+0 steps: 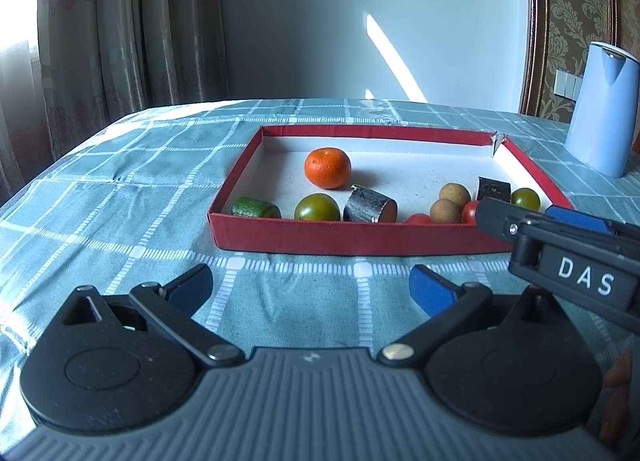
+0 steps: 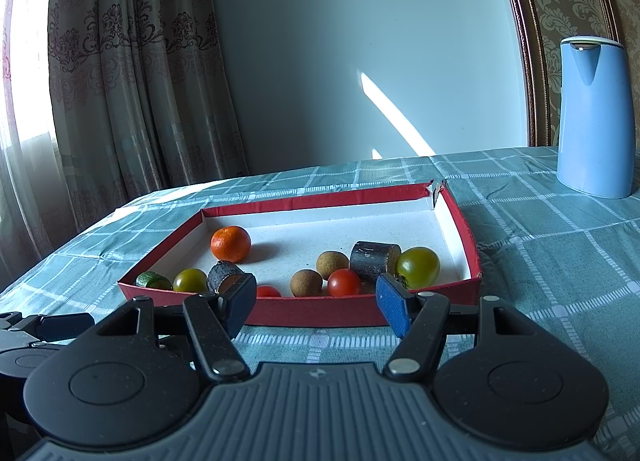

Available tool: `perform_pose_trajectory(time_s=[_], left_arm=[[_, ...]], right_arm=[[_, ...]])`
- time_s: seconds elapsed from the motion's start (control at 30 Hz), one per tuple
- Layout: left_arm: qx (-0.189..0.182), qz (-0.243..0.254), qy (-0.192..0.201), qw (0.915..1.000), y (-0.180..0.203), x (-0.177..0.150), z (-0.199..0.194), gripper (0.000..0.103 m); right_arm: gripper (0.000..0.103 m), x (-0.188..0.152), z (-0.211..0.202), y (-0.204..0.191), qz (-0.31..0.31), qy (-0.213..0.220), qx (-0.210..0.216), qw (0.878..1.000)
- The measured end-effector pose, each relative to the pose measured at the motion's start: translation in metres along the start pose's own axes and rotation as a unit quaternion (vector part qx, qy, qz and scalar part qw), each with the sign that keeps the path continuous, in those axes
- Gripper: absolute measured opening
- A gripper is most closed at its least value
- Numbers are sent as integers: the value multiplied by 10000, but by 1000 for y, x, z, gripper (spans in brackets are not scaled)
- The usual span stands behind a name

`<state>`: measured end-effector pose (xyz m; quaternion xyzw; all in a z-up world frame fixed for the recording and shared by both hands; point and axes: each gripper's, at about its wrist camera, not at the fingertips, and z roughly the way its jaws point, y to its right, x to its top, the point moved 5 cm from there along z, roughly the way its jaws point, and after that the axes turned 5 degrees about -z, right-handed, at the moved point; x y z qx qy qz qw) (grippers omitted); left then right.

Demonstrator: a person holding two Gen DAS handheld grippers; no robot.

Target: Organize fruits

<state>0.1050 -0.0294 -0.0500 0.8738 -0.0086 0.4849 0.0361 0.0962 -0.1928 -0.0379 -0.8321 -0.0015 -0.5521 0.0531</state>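
We've got both claws parked short of the red tray (image 1: 360, 239), over the checked tablecloth (image 1: 120, 189). Left claw (image 1: 310, 289): jaws wide apart, nothing between them, only cloth below. Right claw (image 2: 316, 301): jaws also apart and empty, tips hanging at the tray's near wall. In the left view the right claw (image 1: 536, 217) comes in from the right, ahead of our left one, at the tray's near right corner. All fruit sits in the tray, ahead of both claws. Straight ahead of the right claw: red tomato (image 2: 344, 282), two brown round fruits (image 2: 306, 283) (image 2: 332, 265) just left of and behind it, a second red tomato (image 2: 268, 292) half hidden by the wall. Ahead-right: dark cut cylinder (image 2: 374, 261) touching a green tomato (image 2: 418, 267). Ahead-left: another dark cylinder (image 2: 226, 276), green tomato (image 2: 190, 280), cucumber piece (image 2: 154, 281) at the near left corner, orange (image 2: 231, 244) further back. Blue jug (image 2: 594, 117) stands far right on the cloth, well apart from the tray.
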Motion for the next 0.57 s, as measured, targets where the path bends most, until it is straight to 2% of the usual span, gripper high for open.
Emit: perform_pose_trajectory(time_s=[0.57], left_arm=[[-64, 143, 241, 9996, 5, 0, -6, 103]], right_arm=[[66, 0, 0, 0, 0, 2, -1, 10000]])
